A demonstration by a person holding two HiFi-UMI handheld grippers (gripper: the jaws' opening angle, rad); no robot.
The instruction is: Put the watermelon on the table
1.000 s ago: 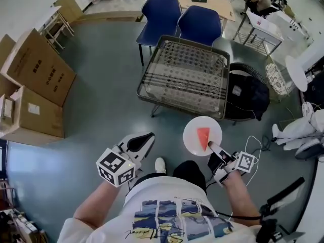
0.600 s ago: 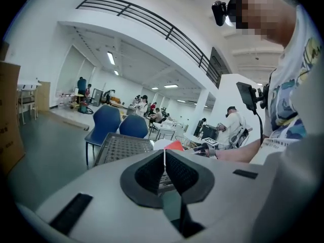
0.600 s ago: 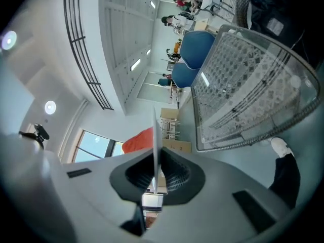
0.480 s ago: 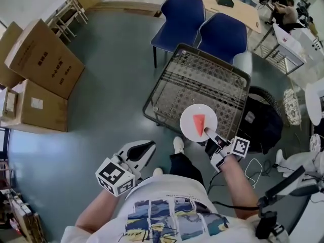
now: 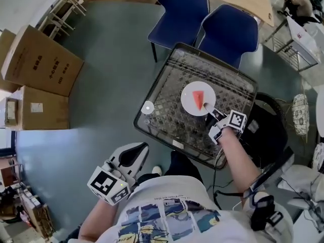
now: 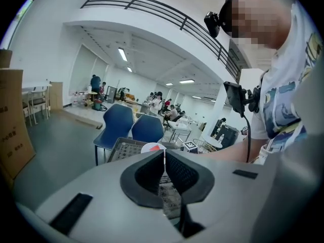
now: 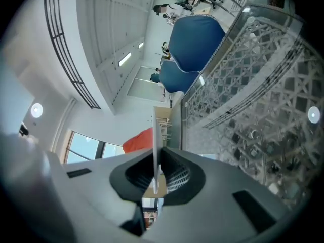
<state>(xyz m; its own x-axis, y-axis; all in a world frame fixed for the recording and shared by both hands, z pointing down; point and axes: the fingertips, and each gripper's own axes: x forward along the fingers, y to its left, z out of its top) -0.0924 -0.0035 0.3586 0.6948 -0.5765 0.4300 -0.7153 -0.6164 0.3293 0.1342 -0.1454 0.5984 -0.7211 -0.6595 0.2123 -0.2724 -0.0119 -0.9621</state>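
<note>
A red watermelon wedge lies on a round white plate. My right gripper is shut on the plate's near rim and holds it over the middle of the glass-topped lattice table. In the right gripper view the plate shows edge-on between the pads, with the watermelon on its left face. My left gripper hangs low at the near left, off the table, shut with nothing in it. The left gripper view looks past its closed jaws toward the plate.
Two blue chairs stand behind the table. A small white disc lies near the table's left edge. Cardboard boxes sit on the floor at the left, and a black bag right of the table.
My right gripper has carried the plate with the watermelon forward, from beside my legs to over the middle of the table. The left gripper stays low beside me, shut.
</note>
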